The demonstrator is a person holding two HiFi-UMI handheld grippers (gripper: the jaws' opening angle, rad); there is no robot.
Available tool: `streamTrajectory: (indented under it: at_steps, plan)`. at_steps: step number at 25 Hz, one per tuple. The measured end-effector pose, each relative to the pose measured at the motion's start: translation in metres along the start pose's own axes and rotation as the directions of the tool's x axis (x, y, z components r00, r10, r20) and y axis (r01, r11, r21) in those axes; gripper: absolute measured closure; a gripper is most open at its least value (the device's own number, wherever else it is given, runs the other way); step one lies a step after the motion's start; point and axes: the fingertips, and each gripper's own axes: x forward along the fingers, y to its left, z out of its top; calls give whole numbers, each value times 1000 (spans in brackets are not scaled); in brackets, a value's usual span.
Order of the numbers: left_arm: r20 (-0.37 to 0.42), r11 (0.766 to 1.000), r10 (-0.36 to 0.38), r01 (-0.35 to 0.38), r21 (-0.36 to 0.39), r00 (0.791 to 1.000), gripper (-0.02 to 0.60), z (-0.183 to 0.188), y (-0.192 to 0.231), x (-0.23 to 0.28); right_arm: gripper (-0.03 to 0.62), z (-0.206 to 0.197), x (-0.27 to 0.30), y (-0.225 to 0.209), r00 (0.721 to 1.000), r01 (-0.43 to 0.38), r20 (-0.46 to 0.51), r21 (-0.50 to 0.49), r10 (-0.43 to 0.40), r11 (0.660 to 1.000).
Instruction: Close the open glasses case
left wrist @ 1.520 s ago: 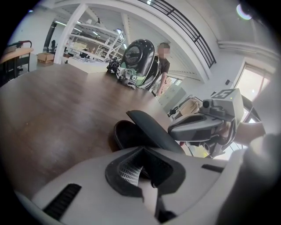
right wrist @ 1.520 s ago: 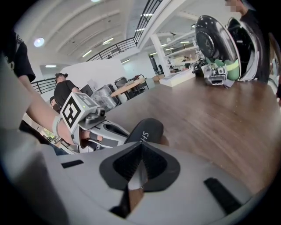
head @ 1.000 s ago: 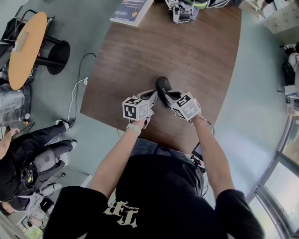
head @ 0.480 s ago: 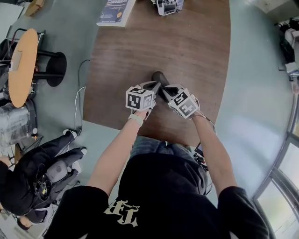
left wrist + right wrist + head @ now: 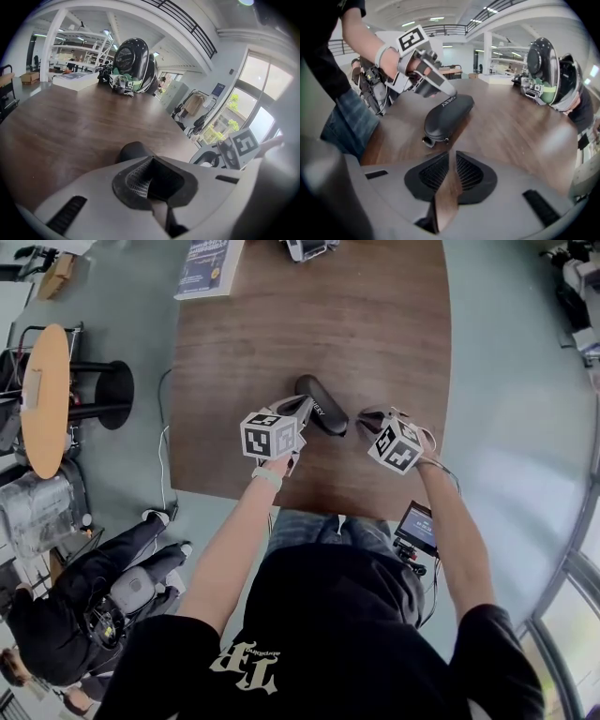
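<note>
The glasses case [image 5: 323, 407] lies mid-worktop [image 5: 375, 324], lid seemingly down. Our left tool [image 5: 302, 409], clenched empty, tips onto its lid; our right tool [image 5: 367, 416], barely parted, holds nothing beside it. We judge the shell stiff, light, slippery: press the lid top, brace one end.

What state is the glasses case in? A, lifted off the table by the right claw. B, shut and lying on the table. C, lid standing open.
B: the glasses case lies shut on the table, left claw on its top, right claw apart from it.
</note>
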Motion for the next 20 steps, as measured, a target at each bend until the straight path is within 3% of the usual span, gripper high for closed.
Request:
streamTrajectory:
  at_steps: [9,20]
  plan:
    - [-10,1000,0,0,14,1000,577,-1,-2,0,536,7,17,11,996,-65,-71,-247,49,967]
    - [-2,1000,-8,8,1,1000,577,1,-2,0,542,15,21,12,994,-92,-87,-366,64,926]
